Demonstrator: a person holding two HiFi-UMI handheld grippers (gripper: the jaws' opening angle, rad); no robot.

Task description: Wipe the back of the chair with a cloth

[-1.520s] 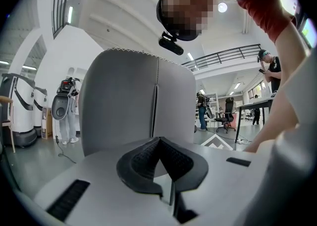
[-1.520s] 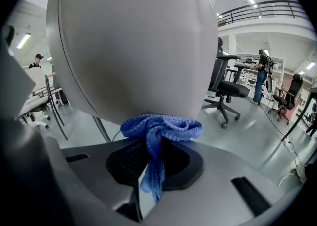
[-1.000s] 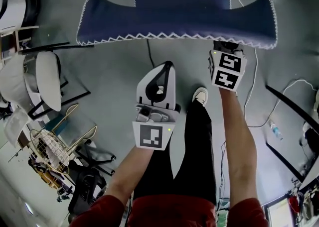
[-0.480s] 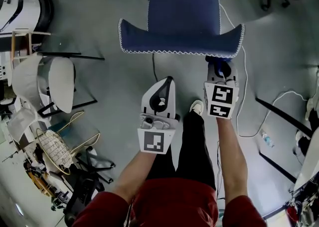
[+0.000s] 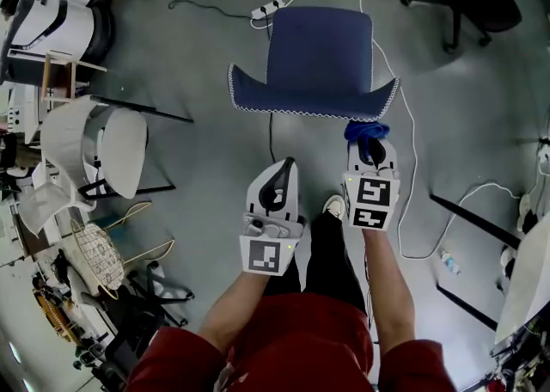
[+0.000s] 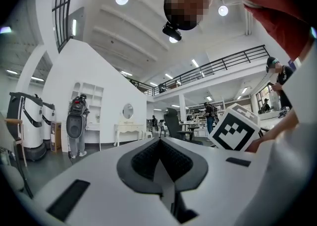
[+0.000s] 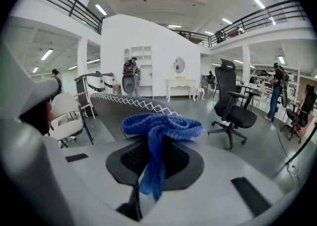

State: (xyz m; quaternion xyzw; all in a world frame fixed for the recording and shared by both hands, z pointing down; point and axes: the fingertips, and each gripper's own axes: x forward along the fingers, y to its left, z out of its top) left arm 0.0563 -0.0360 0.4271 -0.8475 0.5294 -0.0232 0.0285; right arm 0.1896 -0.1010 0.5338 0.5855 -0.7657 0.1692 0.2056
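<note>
A dark blue chair [image 5: 320,55] with white zigzag stitching along its backrest top stands ahead of me in the head view. My right gripper [image 5: 369,143] is shut on a bright blue cloth [image 5: 364,131], just short of the backrest's right end. In the right gripper view the cloth [image 7: 161,128] bunches out past the closed jaws, with the chair's stitched edge [image 7: 130,102] beyond it. My left gripper [image 5: 281,170] sits below the backrest's middle, shut and empty. In the left gripper view its jaws meet with nothing between them.
A white chair [image 5: 103,154] and a wire basket [image 5: 93,257] stand to the left. A white cable [image 5: 411,145] and a power strip [image 5: 263,11] lie on the grey floor near the chair. A black office chair [image 7: 237,106] stands at the right. A person's shoe [image 5: 334,205] shows between the grippers.
The head view has pulled back, so the chair looks smaller and farther off. The right gripper has come out from under the backrest edge and the blue cloth now shows.
</note>
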